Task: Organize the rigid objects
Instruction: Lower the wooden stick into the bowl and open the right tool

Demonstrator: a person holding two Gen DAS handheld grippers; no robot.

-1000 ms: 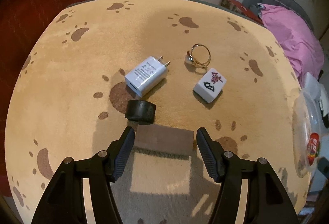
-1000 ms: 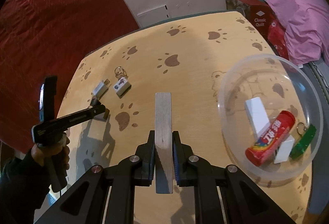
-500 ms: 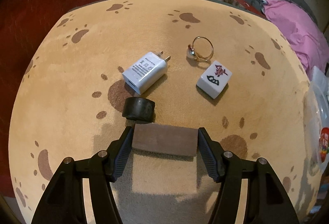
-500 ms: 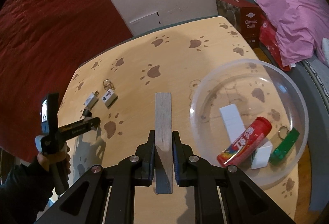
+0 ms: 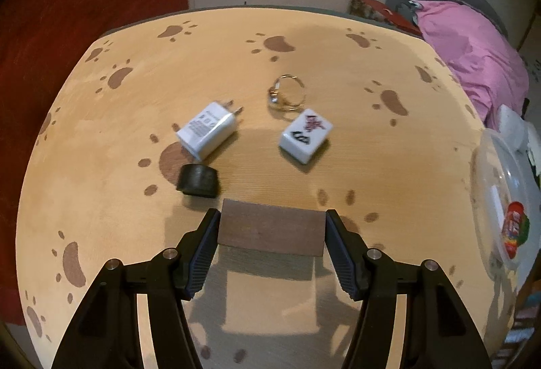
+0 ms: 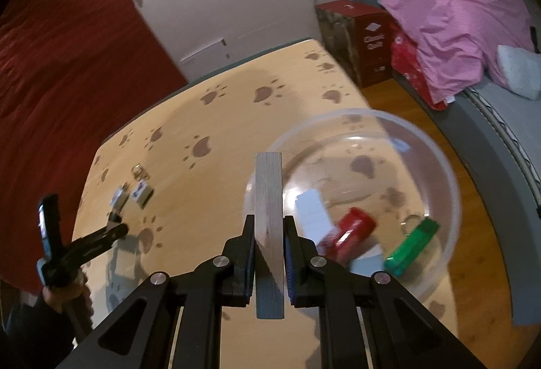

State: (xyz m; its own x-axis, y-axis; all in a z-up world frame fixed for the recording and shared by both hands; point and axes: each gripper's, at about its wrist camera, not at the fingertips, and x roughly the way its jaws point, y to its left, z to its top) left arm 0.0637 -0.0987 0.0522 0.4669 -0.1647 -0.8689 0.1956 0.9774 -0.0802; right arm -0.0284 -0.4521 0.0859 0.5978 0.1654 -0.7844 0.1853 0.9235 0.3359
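Paw-printed tabletop [image 5: 236, 58] fills both views, a bed with a pink quilt [image 6: 449, 14] beyond it and a red hanging [image 6: 61, 81] to the side. Over the last second the right gripper [image 6: 268, 233] has swung toward the clear bowl [image 6: 446, 179], so that its pale wooden strip [image 6: 268, 200], clamped edge-on between narrow jaws, now hangs over the bowl's near rim rather than over bare table; a release into the bowl looks close. The left gripper [image 5: 272, 230] has meanwhile eased forward, and the brown wooden slab [image 5: 270, 230] that lay ahead of its tips a second ago now sits squarely between them. Its jaws stand wide, the pads at or just off the slab's ends; whether they already bear on it cannot be told.

The count, largest first: one bowl, standing at the table's right side. Two wooden pieces, one per gripper. In the bowl, blurred by motion: one red tube [image 6: 348, 233], one green lighter-like item [image 6: 412, 244], and at least two white blocks [image 6: 312, 210]. On the open table, well apart from the bowl: one white charger [image 5: 209, 129], one mahjong tile [image 5: 304, 137], one black cylinder [image 5: 198, 181] just beside the slab's far left corner, and one gold ring [image 5: 287, 93]. That leaves four loose pieces still to collect once the two woods are in.
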